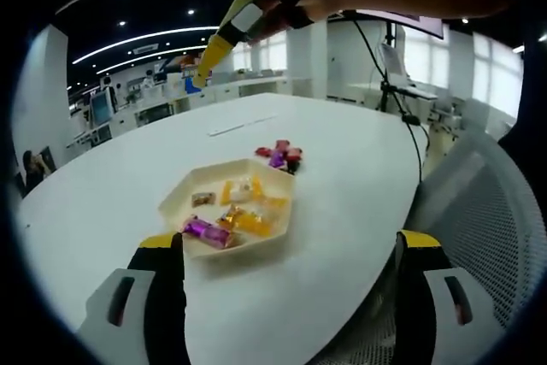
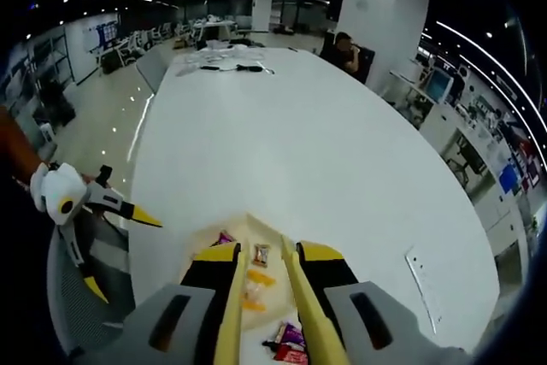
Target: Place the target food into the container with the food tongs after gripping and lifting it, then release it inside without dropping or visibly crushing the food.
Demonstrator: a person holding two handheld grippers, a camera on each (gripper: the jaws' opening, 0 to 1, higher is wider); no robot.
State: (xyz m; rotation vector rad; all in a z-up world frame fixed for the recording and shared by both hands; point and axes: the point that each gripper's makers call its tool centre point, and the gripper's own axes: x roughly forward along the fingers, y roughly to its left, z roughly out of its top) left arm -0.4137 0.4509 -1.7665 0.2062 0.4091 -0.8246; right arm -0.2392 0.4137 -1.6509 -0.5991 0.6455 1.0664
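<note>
While the right gripper point(image 2: 262, 250) grips tongs point(image 2: 299, 314) above the container point(image 1: 224, 211), left gripper point(image 1: 291, 250) fingers stand wide.

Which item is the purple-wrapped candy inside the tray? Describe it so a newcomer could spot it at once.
On the big white oval table sits a cream hexagonal tray of wrapped sweets. The purple-wrapped candy lies at the tray's edge nearest the left gripper's jaws; its neighbours are orange and yellow, and it alone is shiny magenta-purple.

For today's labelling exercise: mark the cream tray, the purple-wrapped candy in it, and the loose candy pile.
cream tray point(image 1: 282, 179), left gripper view, far rim.
purple-wrapped candy point(image 1: 205, 231), left gripper view, wrapper's middle.
loose candy pile point(image 1: 280, 156), left gripper view, pile's centre.
</note>
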